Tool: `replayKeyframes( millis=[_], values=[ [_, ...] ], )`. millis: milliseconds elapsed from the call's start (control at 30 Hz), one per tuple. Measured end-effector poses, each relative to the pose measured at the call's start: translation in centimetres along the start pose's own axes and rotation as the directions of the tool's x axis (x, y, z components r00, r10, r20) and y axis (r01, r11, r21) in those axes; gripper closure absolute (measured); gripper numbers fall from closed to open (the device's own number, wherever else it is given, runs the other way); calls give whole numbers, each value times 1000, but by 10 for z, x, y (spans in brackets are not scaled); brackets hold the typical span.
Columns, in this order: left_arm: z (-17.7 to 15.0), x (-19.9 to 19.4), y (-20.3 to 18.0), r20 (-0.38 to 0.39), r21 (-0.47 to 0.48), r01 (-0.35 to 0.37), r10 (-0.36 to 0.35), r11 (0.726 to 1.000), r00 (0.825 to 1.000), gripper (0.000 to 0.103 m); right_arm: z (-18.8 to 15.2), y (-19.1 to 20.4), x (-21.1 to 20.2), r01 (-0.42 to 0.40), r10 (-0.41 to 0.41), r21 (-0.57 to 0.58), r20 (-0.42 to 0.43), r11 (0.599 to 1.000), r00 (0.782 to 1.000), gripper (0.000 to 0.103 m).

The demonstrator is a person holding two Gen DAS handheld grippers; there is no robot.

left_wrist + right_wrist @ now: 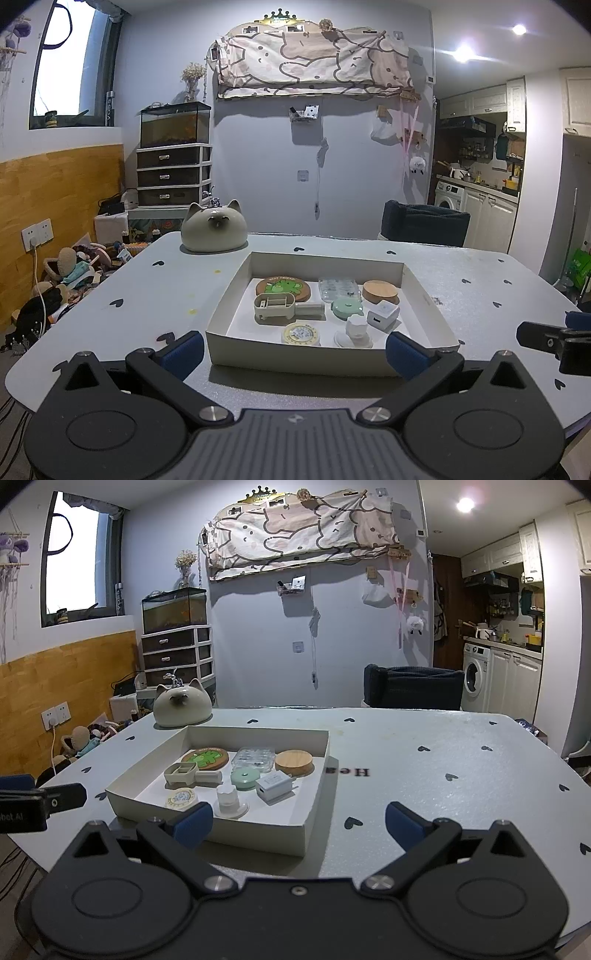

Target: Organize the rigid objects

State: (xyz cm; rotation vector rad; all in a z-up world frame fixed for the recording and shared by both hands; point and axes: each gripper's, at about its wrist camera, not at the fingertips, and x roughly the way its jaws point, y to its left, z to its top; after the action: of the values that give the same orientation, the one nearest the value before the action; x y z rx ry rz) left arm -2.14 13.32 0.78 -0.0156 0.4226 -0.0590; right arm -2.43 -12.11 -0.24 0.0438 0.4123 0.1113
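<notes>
A shallow white box point(218, 314) point(314, 771) sits on the grey table and holds several small items: a round green-print coaster point(282, 288), a beige holder point(275, 304), a clear blister tray point(338, 288), a wooden lid point(380, 291) point(294, 762), a mint round piece point(345, 306), a white charger point(382, 314) point(273, 786), a white knob point(354, 330) and a round tin point(301, 334). My left gripper point(295, 354) is open and empty, just short of the box's near wall. My right gripper point(299, 827) is open and empty, at the box's near right corner.
A cat-shaped ceramic jar point(214, 230) point(183, 705) stands behind the box at the table's far left. A dark chair back point(424, 221) is beyond the far edge. The table point(443, 775) has heart prints. Clutter lies on the floor at left.
</notes>
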Motion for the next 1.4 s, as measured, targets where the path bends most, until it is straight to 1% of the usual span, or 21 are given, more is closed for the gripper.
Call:
replayKeyframes(
  millis=[1400],
  values=[
    [-1, 0, -3, 7, 5, 5, -5, 1000, 1000, 0, 2, -1, -2, 11, -11, -9, 2, 1000, 1000, 2]
  ],
)
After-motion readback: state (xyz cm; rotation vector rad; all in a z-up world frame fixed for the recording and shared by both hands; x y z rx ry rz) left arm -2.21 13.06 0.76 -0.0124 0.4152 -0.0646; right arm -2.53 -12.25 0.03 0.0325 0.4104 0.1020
